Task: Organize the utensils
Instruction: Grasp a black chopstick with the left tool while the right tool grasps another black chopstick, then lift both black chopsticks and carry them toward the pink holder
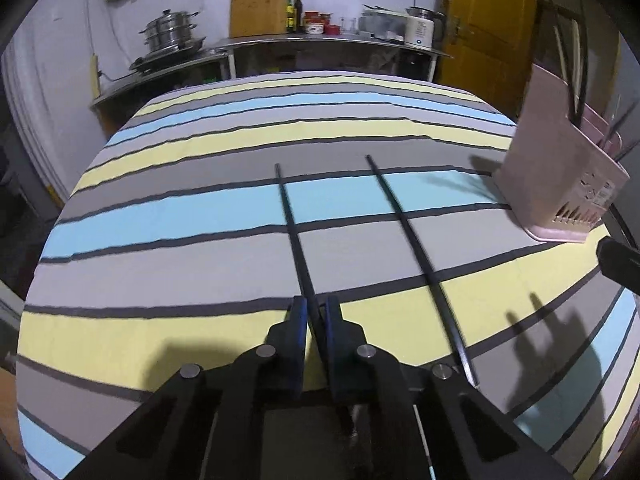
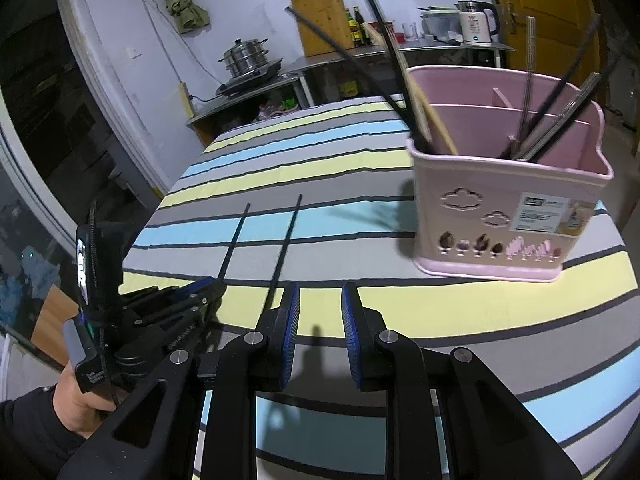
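Note:
Two long black chopsticks lie on the striped tablecloth (image 1: 180, 216). My left gripper (image 1: 316, 308) is shut on the near end of the left chopstick (image 1: 290, 220), whose far tip rests on the cloth. The second chopstick (image 1: 412, 248) lies free to its right. In the right wrist view the left gripper (image 2: 208, 285), held by a hand (image 2: 76, 412), grips the left chopstick (image 2: 236, 240). The other chopstick (image 2: 286, 240) ends beside my right gripper (image 2: 320, 292), which is open with nothing between its fingers. A pink utensil holder (image 2: 500, 216) with several sticks in it stands at the right.
The pink holder (image 1: 560, 184) stands near the table's right edge. Behind the table a metal counter (image 1: 304, 42) carries stacked pots (image 1: 172, 32), a wooden board (image 1: 258, 4), bottles and a white kettle (image 2: 476, 24). A yellow door (image 1: 488, 20) is at the back right.

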Motion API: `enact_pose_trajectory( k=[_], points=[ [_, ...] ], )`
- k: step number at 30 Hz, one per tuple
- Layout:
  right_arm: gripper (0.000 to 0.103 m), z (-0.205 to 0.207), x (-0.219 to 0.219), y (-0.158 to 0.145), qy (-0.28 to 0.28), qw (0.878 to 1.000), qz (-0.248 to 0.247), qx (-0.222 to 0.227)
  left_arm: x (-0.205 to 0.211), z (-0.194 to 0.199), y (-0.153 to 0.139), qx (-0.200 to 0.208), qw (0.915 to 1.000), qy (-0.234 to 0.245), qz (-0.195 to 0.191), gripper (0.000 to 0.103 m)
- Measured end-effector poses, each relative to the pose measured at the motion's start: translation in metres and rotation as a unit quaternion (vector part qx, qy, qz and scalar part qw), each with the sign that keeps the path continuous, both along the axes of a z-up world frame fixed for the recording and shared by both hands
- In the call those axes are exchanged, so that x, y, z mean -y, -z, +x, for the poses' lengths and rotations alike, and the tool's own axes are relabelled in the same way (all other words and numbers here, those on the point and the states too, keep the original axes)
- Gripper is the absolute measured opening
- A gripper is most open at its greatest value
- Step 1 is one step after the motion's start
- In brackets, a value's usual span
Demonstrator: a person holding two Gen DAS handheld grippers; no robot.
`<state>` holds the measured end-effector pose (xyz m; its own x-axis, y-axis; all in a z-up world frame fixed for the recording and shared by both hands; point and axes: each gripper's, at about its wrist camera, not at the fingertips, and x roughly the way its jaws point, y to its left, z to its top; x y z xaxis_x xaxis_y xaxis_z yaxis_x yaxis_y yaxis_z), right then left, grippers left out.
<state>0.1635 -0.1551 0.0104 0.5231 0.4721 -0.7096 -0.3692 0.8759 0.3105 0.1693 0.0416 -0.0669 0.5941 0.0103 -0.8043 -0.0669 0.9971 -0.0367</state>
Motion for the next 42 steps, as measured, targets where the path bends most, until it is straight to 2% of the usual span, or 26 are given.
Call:
enact_pose_trajectory(
  k=[9, 13, 18, 31, 37, 38, 40, 42],
  points=[
    [0.022, 0.017, -0.036, 0.015, -0.031, 0.999, -0.011, -0.007, -0.033, -0.014, -0.001, -0.009, 0.9993, -0.008, -0.036, 0.008],
    [0.022, 0.03, -0.05, 0.022, -0.039, 0.999, -0.019, -0.012, -0.043, 0.0, -0.004, -0.014, 0.9979, -0.004, -0.063, 0.008],
    [0.022, 0.047, -0.07, 0.031, -0.049, 0.998, -0.03, -0.018, -0.052, 0.027, -0.003, -0.019, 0.9968, -0.004, -0.077, 0.008],
    [0.022, 0.075, -0.096, 0.06, -0.043, 0.996, -0.071, -0.041, -0.047, 0.047, 0.0, -0.005, 0.9987, 0.013, -0.05, 0.008],
    [0.021, 0.079, -0.107, 0.059, -0.04, 0.995, -0.091, -0.029, -0.044, 0.053, 0.0, -0.005, 0.9993, 0.017, -0.034, 0.008],
    [0.02, 0.08, -0.108, 0.059, -0.04, 0.994, -0.094, -0.028, -0.044, 0.053, 0.0, -0.005, 0.9993, 0.017, -0.033, 0.008],
    [0.009, 0.082, -0.111, 0.059, -0.039, 0.994, -0.103, -0.025, -0.044, 0.055, 0.0, -0.006, 0.9993, 0.018, -0.031, 0.008],
    [0.007, 0.084, -0.11, 0.059, -0.04, 0.994, -0.101, -0.027, -0.045, 0.056, 0.0, -0.006, 0.9993, 0.016, -0.032, 0.008]
  ],
)
